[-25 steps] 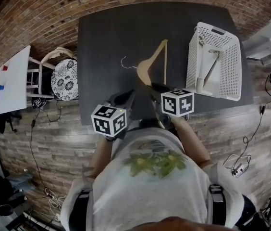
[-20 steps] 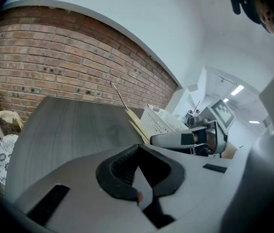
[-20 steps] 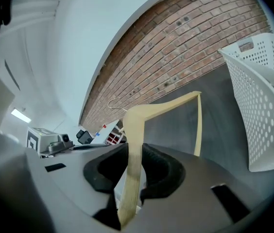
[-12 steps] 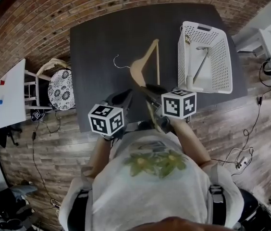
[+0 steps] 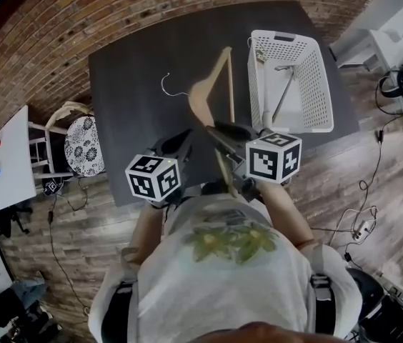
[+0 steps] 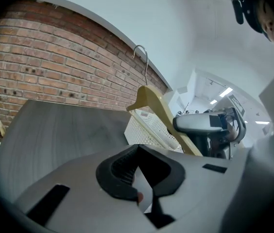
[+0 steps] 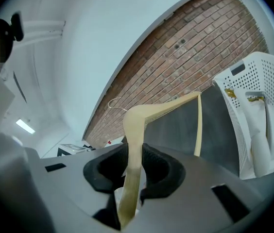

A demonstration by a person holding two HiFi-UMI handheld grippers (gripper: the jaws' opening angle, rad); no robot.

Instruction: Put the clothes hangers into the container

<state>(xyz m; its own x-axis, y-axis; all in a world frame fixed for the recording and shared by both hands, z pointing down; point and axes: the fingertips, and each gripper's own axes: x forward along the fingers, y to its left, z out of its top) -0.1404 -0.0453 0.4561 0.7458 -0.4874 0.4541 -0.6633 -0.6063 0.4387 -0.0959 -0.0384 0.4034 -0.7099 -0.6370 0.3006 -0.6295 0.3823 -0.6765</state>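
The wooden hanger is held up just left of the container. Further left of the container, the left claw is shut and empty. The hanger's lower arm is pinched by the right claw. The long hanger could be bumped on the container's rim and twisted loose.

top: light grey short-sleeved T-shirt, green-yellow leaf print on chest | straps: black, grey buckles, both sides | left gripper, right gripper: grey shells, black ribbed fingers, white cubes with black square markers
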